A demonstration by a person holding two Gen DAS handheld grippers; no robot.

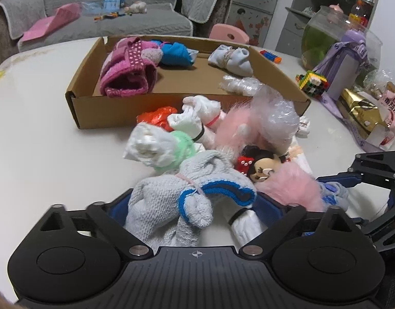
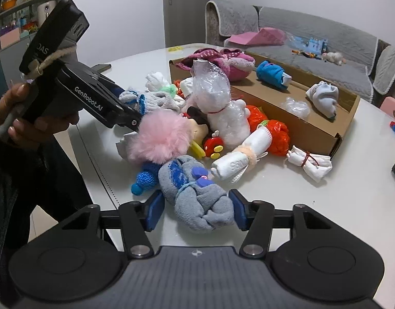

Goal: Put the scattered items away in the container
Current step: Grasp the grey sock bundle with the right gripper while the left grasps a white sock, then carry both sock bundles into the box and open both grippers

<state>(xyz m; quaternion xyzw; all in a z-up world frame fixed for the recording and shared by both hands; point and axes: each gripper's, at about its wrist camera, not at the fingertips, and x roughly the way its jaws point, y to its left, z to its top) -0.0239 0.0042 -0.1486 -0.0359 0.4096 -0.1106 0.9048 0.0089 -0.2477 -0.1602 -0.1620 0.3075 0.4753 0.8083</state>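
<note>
Straddled a grey sock [image 2: 202, 213] with the right tongs [image 2: 195, 197], jaws narrowed, one pad touching it and the other just beside, not clamped. Held the left tongs [image 1: 195, 203] wide open around a knit sock [image 1: 166, 206] with a blue cuff, with no squeeze to be seen, and with a doll [image 1: 264, 164], pink fluff [image 1: 287, 188] and white rolls [image 1: 146, 146] heaped just ahead of the tips. Kept the box [image 1: 107, 113] beyond that heap on the table [image 1: 43, 141], already holding a pink knit [image 1: 128, 72], a blue sock [image 1: 174, 52] and a pale sock [image 1: 231, 56].
</note>
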